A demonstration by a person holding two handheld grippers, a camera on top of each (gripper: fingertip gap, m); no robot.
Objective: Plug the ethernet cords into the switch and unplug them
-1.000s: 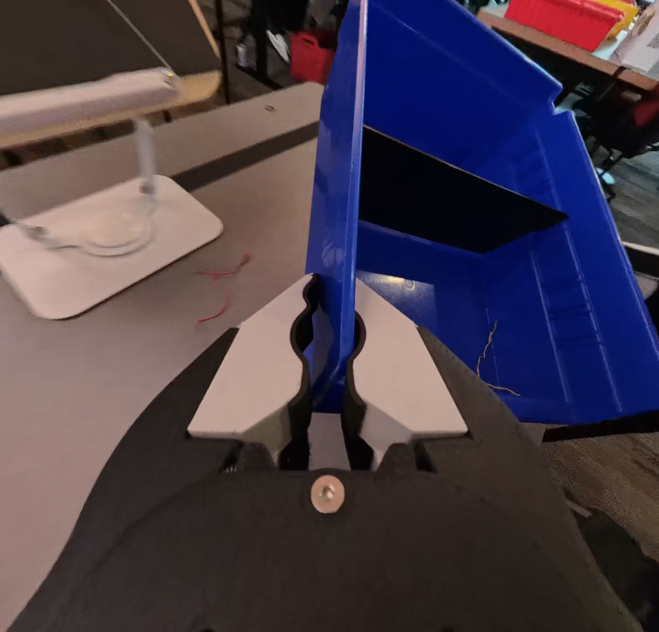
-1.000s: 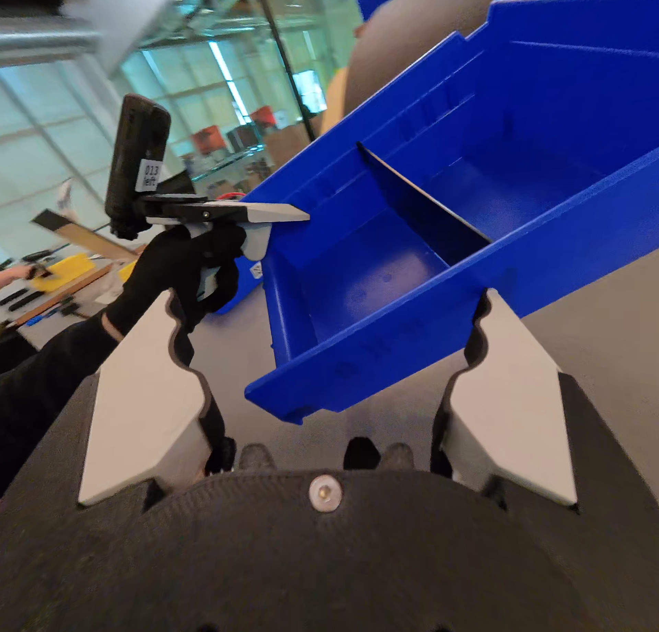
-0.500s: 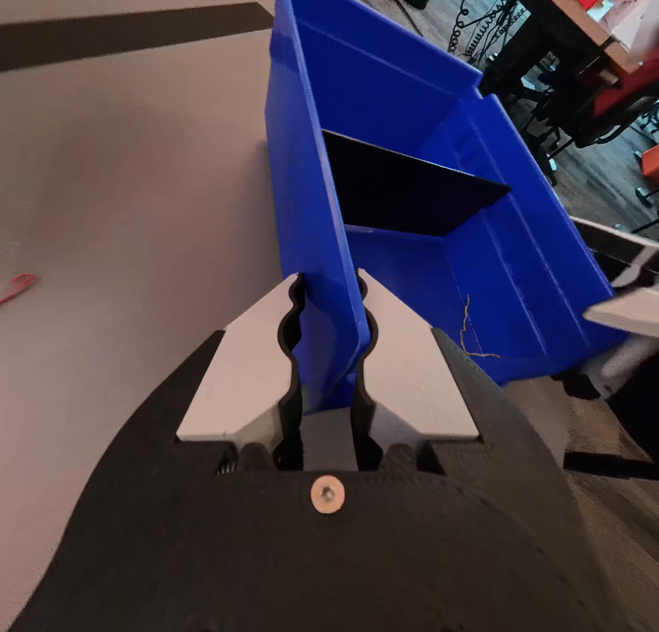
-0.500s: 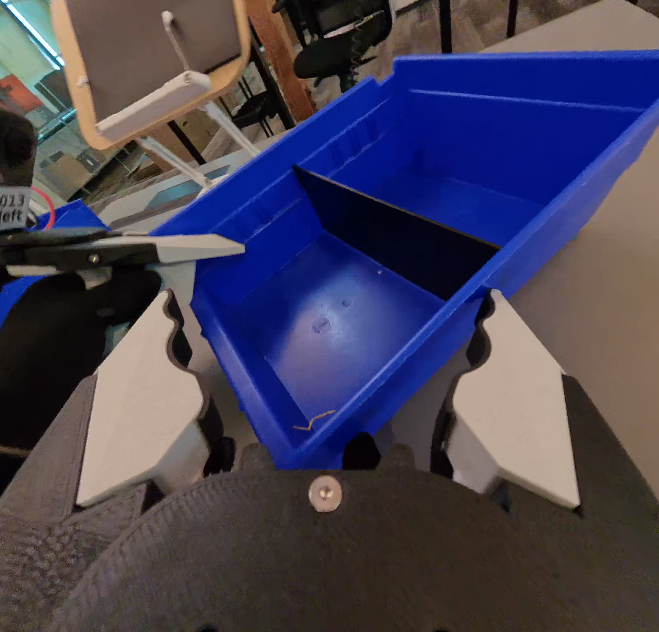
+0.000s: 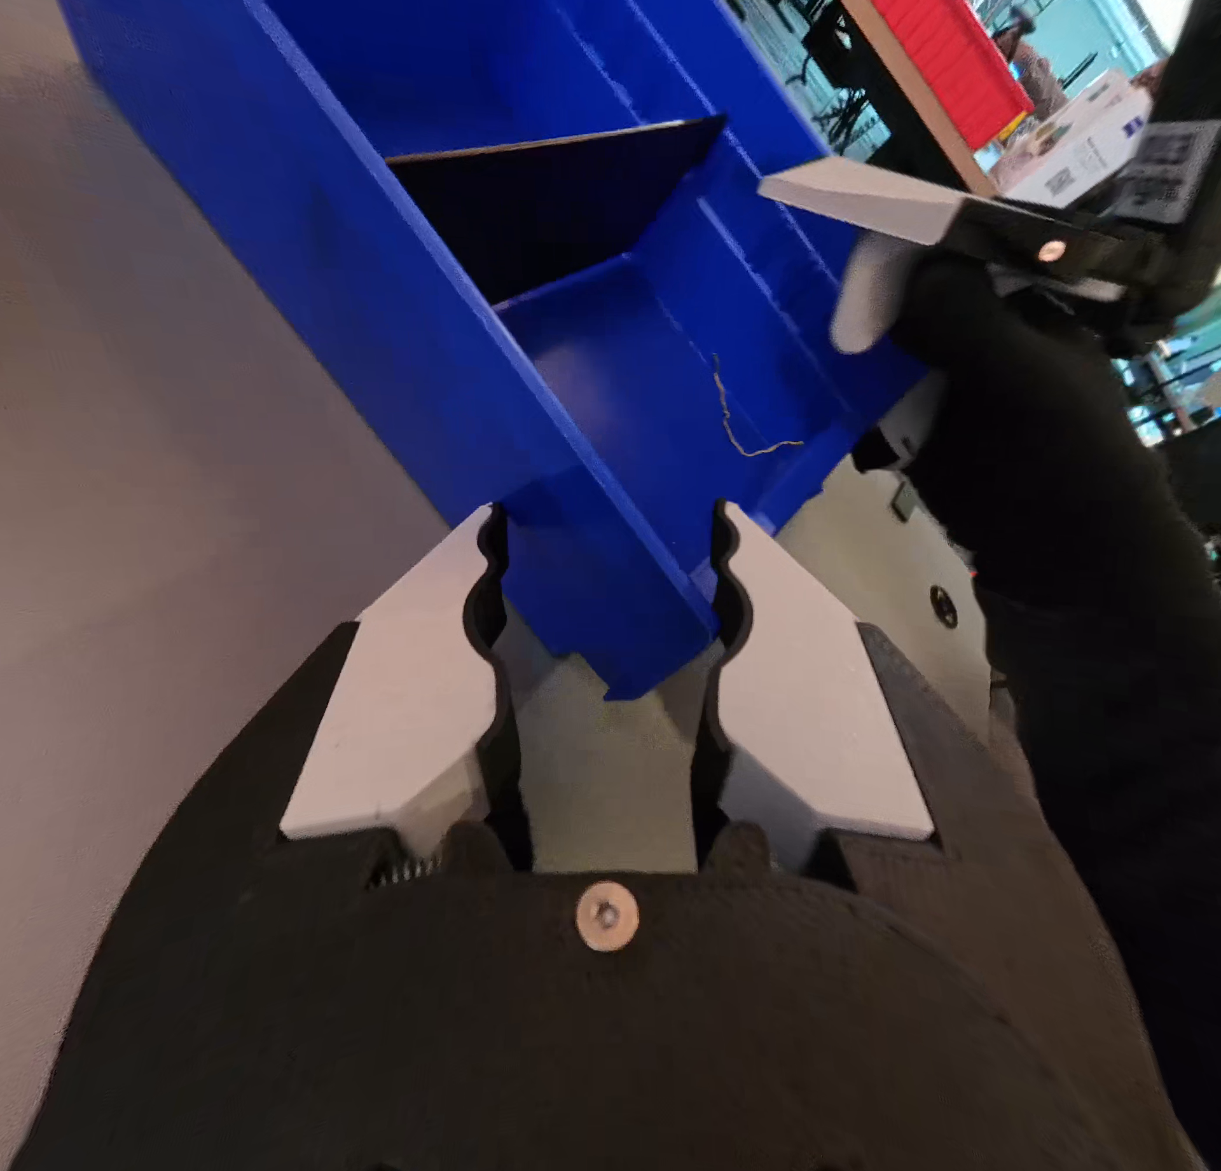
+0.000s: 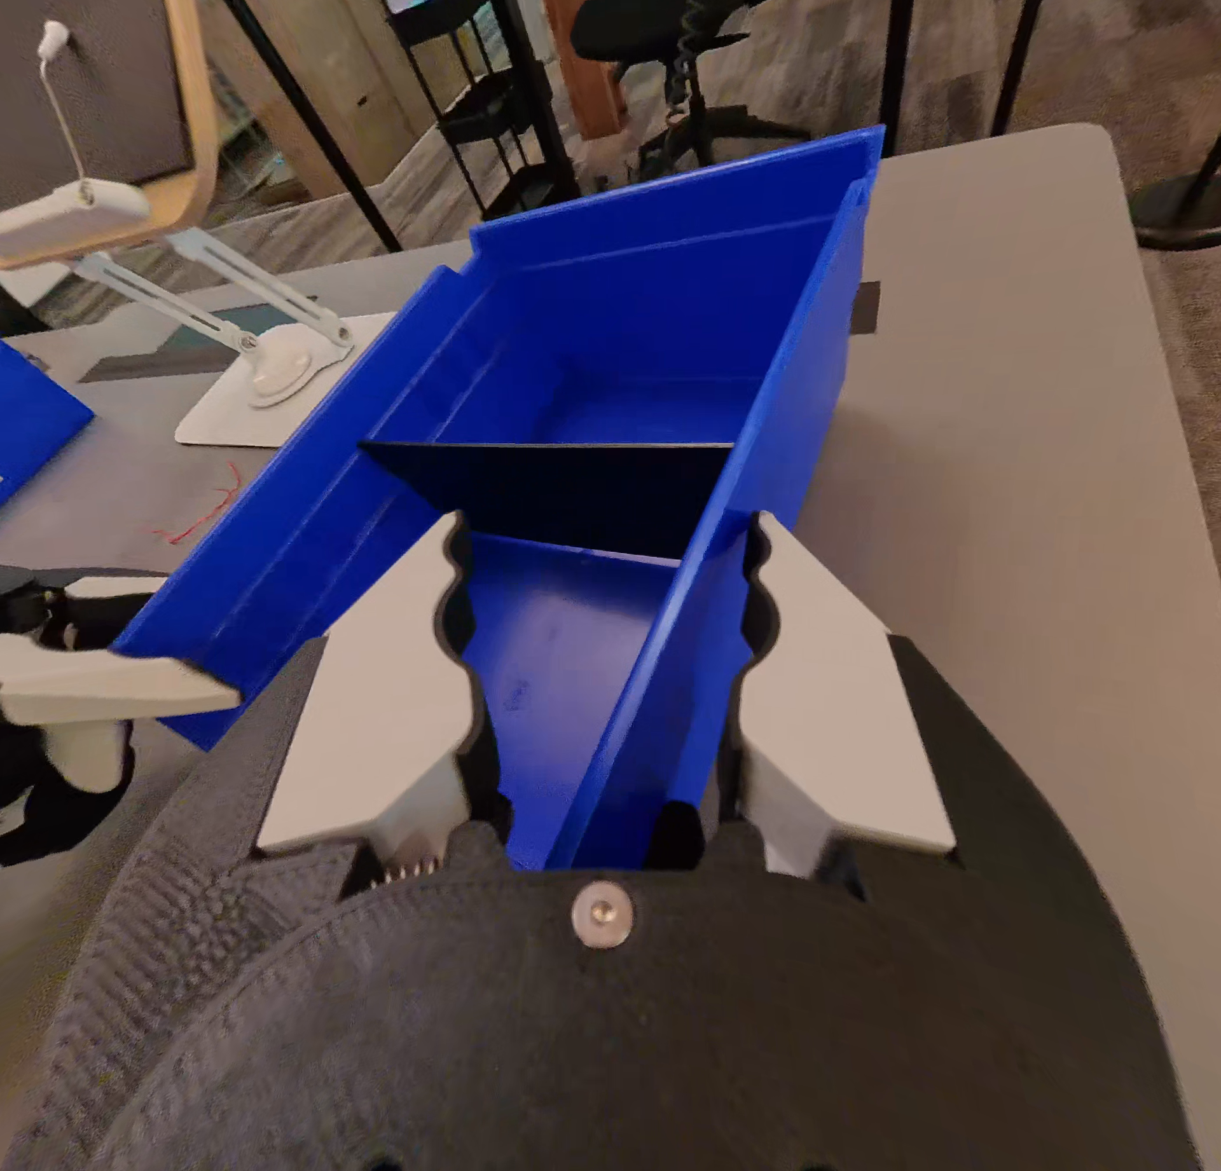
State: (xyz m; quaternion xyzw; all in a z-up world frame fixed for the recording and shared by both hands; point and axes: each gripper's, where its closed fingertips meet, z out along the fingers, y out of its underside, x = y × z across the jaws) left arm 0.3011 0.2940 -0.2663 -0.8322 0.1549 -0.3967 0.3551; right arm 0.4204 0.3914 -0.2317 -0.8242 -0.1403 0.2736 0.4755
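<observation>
We have brought the blue bin point(image 6: 661, 320) down from the air onto the grey surface point(image 6: 991, 479). Our left gripper point(image 5: 606, 525), clamped on its wall a second ago, now has its jaws apart. Our right gripper point(image 6: 608, 531) moved in and straddles the other wall, jaws apart. We see no switch or cords in either view, so plugging has not started.

Left gripper point(image 5: 608, 611) with jaws parted around the near corner of blue bin point(image 5: 370, 228); black divider point(image 5: 548, 208) inside bin; right gripper point(image 5: 859, 267) at bin's far wall.
</observation>
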